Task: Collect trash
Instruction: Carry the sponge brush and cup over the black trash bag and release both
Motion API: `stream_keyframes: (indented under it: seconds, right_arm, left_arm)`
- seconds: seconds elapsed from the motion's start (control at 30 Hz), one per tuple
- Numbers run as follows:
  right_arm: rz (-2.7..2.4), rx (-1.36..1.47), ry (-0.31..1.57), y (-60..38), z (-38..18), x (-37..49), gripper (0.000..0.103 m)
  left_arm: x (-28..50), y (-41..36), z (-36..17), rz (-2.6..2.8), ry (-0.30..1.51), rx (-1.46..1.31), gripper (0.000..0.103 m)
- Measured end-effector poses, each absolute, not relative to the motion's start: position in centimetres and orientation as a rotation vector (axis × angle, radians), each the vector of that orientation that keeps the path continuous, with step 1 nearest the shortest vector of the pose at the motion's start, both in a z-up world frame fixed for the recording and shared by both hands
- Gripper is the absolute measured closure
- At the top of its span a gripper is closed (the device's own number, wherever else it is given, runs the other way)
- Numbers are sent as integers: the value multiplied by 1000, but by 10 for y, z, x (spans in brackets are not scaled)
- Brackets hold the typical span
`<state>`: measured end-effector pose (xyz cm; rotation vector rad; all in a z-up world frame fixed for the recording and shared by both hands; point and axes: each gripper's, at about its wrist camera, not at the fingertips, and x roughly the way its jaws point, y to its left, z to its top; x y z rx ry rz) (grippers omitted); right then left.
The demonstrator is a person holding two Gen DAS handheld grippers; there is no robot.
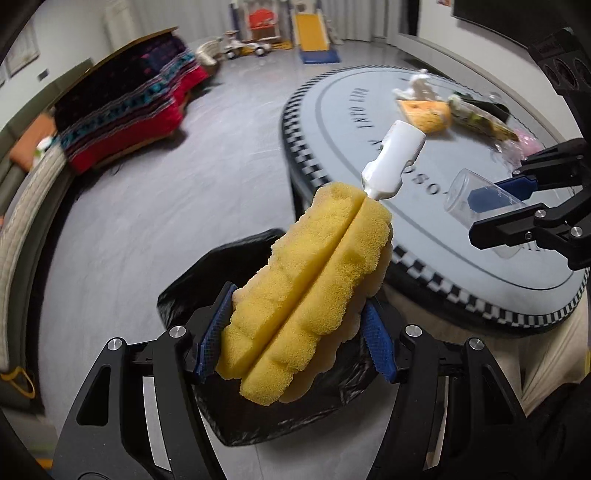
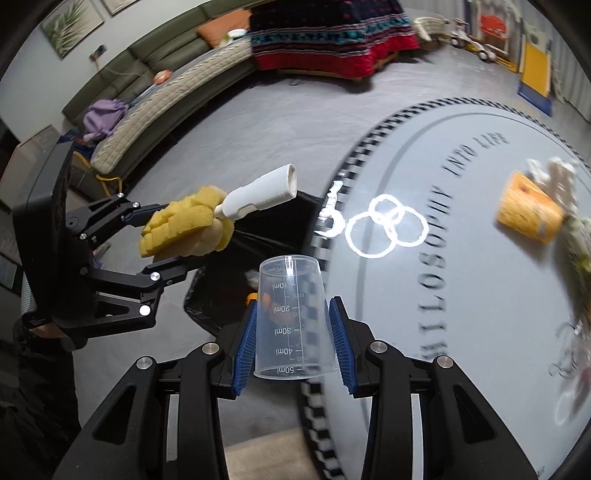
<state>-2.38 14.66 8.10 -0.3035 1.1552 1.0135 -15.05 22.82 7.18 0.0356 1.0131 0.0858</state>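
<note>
My left gripper (image 1: 295,336) is shut on a yellow sponge brush (image 1: 310,295) with a white handle stub (image 1: 395,158), held above a black trash bag (image 1: 280,406) on the floor. It also shows in the right wrist view (image 2: 162,240), with the sponge brush (image 2: 184,229) over the bag (image 2: 221,302). My right gripper (image 2: 295,339) is shut on a clear measuring cup (image 2: 291,317), mouth toward the camera, near the table's edge; the gripper (image 1: 506,206) and the cup (image 1: 476,199) also show in the left wrist view. An orange paper cup (image 2: 528,214), white crumpled paper (image 2: 554,173) and wrappers (image 1: 480,118) lie on the round grey table (image 2: 461,295).
A curved sofa (image 2: 155,103) and a patterned blanket (image 2: 332,33) over a low bench stand across the grey floor. A toy slide (image 1: 314,33) and ride-on toys (image 1: 243,48) sit at the far wall. The table has a checkered rim (image 1: 299,147).
</note>
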Motion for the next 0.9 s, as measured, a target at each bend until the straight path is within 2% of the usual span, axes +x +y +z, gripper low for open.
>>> stream_keyframes:
  seconds: [0.17, 0.23, 0.27, 0.3, 0.33, 0.6, 0.9]
  right_arm:
    - [1083, -337, 1177, 188, 73, -41, 63]
    - [1102, -337, 1193, 203, 68, -44, 62]
    - [1105, -338, 1201, 209, 66, -45, 62]
    - [1100, -339, 1209, 215, 64, -45, 49]
    - [1093, -330, 1203, 219, 63, -44, 40]
    - [1076, -336, 1179, 213, 66, -43, 40]
    - [1032, -294, 1152, 179, 79, -29, 40]
  left_arm:
    - [-174, 259, 59, 171, 1032, -58, 39]
    - [-183, 269, 53, 199, 1040, -99, 35]
    - [-187, 274, 51, 216, 1043, -113, 31]
    - [-190, 278, 49, 249, 1048, -115, 8]
    - [-193, 280, 50, 290, 1044, -105, 6]
    - [-205, 291, 54, 339, 1012, -113, 6]
    - [-182, 267, 65, 249, 985, -73, 6]
